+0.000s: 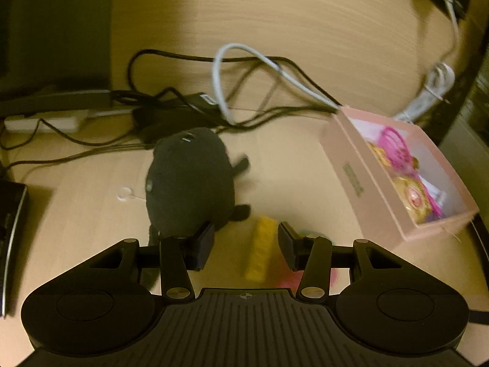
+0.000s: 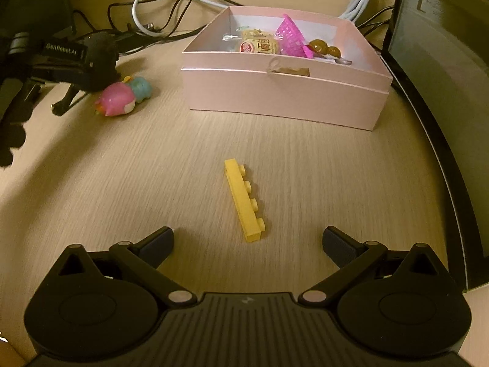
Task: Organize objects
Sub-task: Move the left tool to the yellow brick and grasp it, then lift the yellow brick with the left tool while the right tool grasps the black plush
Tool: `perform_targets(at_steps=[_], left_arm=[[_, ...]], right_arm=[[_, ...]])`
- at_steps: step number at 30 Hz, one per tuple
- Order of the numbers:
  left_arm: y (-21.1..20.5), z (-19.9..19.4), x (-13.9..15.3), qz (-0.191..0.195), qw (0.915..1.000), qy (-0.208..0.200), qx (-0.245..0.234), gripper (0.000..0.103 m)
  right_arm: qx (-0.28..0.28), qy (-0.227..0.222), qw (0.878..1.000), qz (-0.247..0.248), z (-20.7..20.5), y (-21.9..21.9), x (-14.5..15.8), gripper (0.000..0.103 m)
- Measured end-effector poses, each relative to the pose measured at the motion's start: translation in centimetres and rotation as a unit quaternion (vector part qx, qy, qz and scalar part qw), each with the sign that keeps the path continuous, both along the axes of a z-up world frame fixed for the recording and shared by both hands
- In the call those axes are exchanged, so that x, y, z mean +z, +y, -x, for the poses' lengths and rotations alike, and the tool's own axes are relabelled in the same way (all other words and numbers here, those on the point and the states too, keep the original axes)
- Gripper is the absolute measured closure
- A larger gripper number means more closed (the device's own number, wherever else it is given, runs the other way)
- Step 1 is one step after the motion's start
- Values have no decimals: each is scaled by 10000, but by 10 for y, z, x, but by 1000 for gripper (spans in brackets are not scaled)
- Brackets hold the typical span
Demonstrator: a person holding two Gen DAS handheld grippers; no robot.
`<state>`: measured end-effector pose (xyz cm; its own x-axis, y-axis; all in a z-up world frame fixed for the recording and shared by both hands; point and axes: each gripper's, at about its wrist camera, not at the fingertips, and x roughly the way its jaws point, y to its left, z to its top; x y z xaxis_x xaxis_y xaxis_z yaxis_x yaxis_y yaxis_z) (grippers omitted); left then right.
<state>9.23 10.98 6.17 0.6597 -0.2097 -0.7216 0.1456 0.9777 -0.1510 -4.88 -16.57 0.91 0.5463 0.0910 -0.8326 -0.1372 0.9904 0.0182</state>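
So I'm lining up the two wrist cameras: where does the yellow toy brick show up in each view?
Left wrist: the yellow toy brick lies low in the centre, between the open left gripper fingers.
Right wrist: it lies on the table at centre, ahead of the open right gripper.
Shared landmark: the pink box, right of the brick in the left view, beyond it in the right.

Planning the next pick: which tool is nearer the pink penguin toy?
Left. The left tool hangs beside the pink penguin toy; the right tool is back by the yellow brick.

Left gripper (image 1: 246, 246) fingers apart; right gripper (image 2: 248, 246) spread wide.
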Motion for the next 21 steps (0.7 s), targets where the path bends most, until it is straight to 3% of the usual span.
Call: perform_targets(at_steps=[6,13,17,21], left_arm=[[-4,-16,-16,-76,9991,332,-235,52],[-26,-20,-21,-118,9983,371,-429,53],[-32,-20,-22,-164,9980,373,-490,65],[-33,-22,-24,-224,9979,373,-481,66]], right_arm=[[73,-40,10000,15,1,-1,-1,0],[-176,-113,9998,-20,9,-1,8,0],[-154,-270,9995,92,16,-1,15,0],[-143,-365,9991,171,21,-2,20,0]])
